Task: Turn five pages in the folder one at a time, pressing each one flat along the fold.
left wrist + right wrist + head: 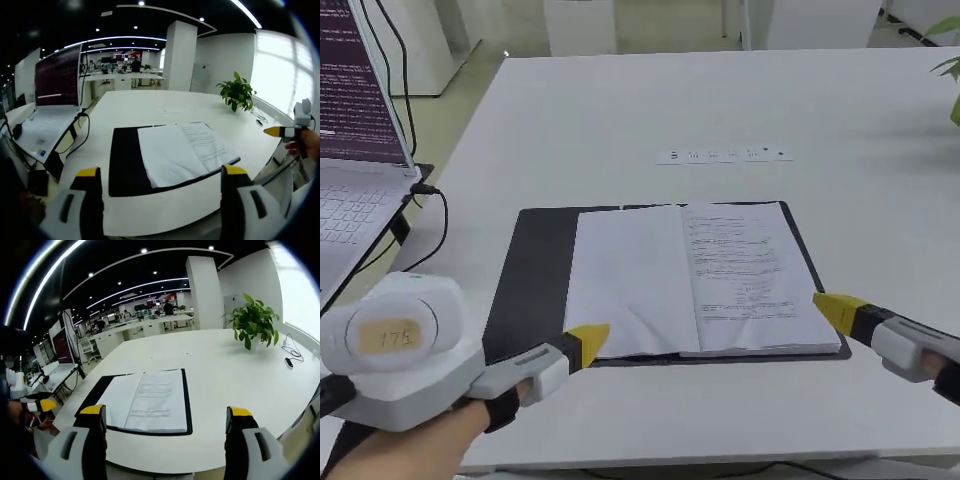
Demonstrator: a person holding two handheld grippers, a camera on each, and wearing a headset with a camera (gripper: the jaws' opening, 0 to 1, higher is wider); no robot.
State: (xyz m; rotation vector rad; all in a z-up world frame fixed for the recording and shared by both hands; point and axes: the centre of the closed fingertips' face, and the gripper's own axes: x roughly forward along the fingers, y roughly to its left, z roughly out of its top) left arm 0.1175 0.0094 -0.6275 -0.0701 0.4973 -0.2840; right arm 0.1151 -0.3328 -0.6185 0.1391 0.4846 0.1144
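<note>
A black folder (535,280) lies open on the white table (720,90), a blank white page (630,280) on its left side and a printed page (740,270) on its right. My left gripper (582,345) hovers open at the folder's near left corner, nothing between its fingers. My right gripper (842,312) is open too, just off the folder's near right corner. In the left gripper view the folder (125,160) lies ahead of the wide-apart jaws. In the right gripper view the folder (145,400) lies ahead between the yellow-tipped jaws.
An open laptop (350,150) stands at the table's left edge with a black cable (440,215) running from it. A built-in socket strip (725,155) sits beyond the folder. A potted plant (255,320) stands at the far right. The table's near edge is close below both grippers.
</note>
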